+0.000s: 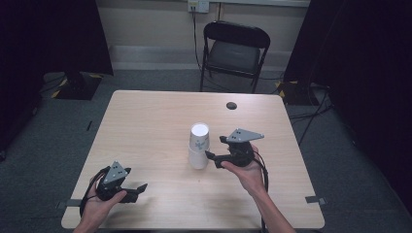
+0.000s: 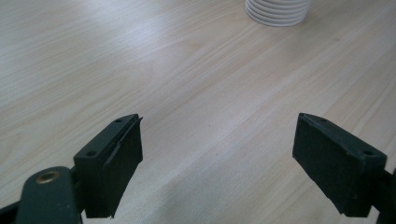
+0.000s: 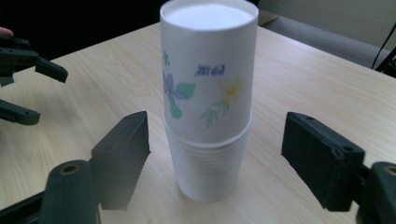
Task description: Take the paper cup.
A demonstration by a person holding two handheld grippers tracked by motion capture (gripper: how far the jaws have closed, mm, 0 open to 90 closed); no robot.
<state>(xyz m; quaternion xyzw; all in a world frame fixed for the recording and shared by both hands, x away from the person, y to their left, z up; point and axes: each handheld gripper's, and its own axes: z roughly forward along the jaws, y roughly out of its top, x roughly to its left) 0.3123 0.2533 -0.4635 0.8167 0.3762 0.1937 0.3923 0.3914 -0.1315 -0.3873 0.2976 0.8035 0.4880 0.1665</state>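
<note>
The right gripper (image 3: 215, 154) has its jaws spread apart, one on either side of a stack of paper cups (image 3: 208, 100), gripping nothing; a clear gap shows between each pad and the stack's sides; the stack stands upright, upside down, its long axis vertical, with a flower-printed cup on top and plain white ribbed ones beneath. From above, the right gripper (image 1: 212, 156) sits just beside the stack (image 1: 198, 146), which lies directly ahead of its jaws, towards the left hand's side; this hand is far nearer the cups. The left gripper (image 1: 141, 187) rests near the front left corner of the desk (image 1: 145, 121), well apart from the stack; its jaws are released wide over bare wood (image 2: 187, 93), with the stack's base (image 2: 279, 11) far ahead. Beyond the desk stands a black folding chair (image 1: 235, 51).
</note>
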